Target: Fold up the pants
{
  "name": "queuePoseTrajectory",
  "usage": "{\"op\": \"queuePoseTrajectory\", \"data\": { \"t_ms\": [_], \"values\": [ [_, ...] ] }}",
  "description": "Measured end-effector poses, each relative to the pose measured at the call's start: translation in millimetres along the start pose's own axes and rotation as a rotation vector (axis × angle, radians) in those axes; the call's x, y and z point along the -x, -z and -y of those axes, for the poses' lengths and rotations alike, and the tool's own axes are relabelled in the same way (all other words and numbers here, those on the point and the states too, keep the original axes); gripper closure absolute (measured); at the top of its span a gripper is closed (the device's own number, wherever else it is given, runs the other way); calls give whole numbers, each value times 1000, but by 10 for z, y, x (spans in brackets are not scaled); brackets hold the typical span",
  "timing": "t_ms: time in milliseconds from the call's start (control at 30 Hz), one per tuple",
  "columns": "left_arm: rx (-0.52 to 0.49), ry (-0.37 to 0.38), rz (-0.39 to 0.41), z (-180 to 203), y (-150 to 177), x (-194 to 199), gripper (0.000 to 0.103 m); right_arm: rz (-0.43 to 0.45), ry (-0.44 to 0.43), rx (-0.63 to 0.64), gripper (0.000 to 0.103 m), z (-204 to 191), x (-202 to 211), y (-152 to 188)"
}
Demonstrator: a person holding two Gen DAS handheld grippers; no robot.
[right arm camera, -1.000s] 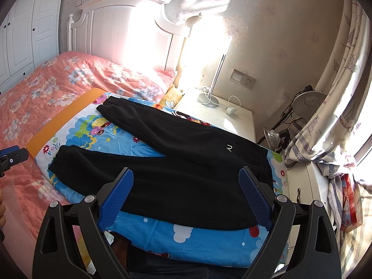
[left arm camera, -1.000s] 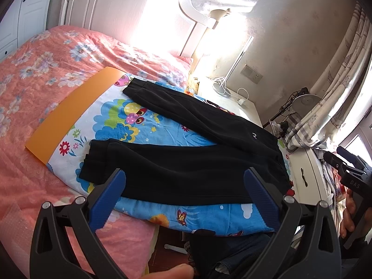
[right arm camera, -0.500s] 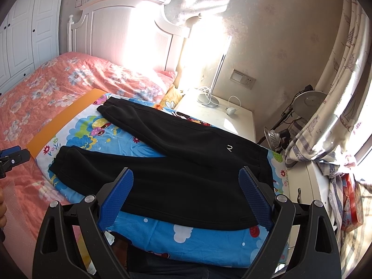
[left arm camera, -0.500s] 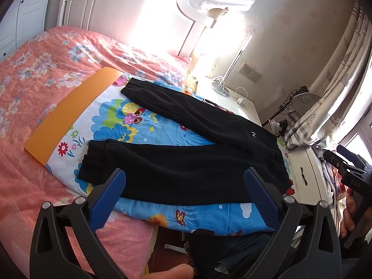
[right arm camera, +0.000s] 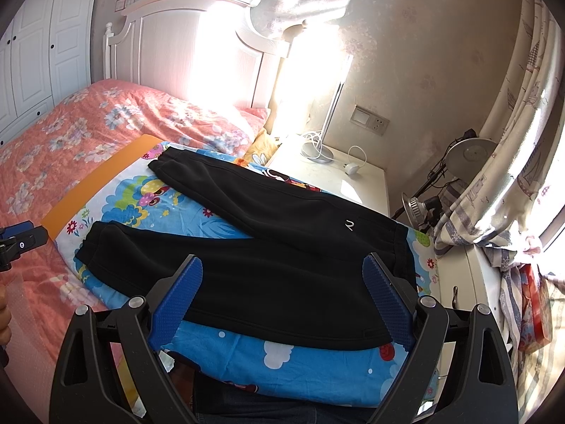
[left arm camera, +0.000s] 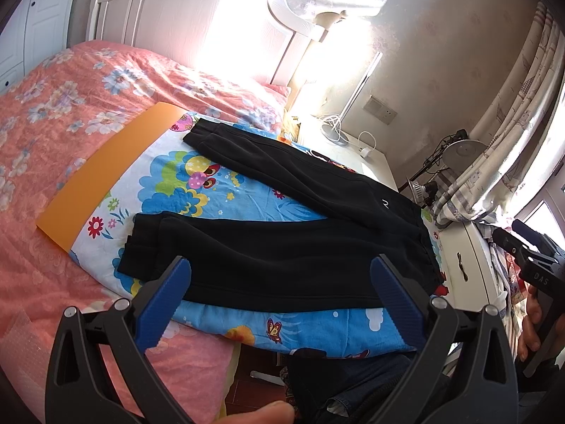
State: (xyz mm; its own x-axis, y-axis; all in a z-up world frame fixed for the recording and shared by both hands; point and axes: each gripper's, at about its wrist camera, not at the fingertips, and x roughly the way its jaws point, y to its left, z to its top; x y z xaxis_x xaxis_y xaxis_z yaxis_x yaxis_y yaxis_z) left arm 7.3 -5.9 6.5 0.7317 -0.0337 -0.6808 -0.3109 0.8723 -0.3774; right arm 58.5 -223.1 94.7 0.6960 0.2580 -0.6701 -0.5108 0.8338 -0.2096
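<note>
Black pants [left arm camera: 282, 247] [right arm camera: 268, 268] lie flat on a colourful cartoon sheet [left arm camera: 197, 190] [right arm camera: 169, 208] over the bed, legs spread in a V toward the left, waistband at the right. My left gripper [left arm camera: 280, 265] hovers open above the near leg, nothing between its blue pads. My right gripper [right arm camera: 282, 265] also hangs open above the near leg, close to the waist, holding nothing. Part of the right gripper shows at the right edge of the left wrist view, held by a hand [left arm camera: 533, 321].
An orange board [left arm camera: 106, 173] lies under the sheet's left side on the pink floral bedspread [left arm camera: 53, 106]. A white nightstand [right arm camera: 339, 176] with a lamp and cable stands behind the pants. A curtain [right arm camera: 512, 141], a fan and clutter fill the right.
</note>
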Motion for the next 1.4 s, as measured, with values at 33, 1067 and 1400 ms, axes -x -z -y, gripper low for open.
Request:
{"op": "queuePoseTrajectory", "data": {
  "t_ms": [33,1067,1400],
  "values": [
    [0,0,-1,-3,0,-11,2,0,0,0,15,0,-6,-9],
    [-9,0,1,29,-4,-26,2,6,-3,-1,15,-17,43,74],
    [-10,-1,1,31,-3,-30,2,3,-5,2,15,-37,37,62]
  ]
}}
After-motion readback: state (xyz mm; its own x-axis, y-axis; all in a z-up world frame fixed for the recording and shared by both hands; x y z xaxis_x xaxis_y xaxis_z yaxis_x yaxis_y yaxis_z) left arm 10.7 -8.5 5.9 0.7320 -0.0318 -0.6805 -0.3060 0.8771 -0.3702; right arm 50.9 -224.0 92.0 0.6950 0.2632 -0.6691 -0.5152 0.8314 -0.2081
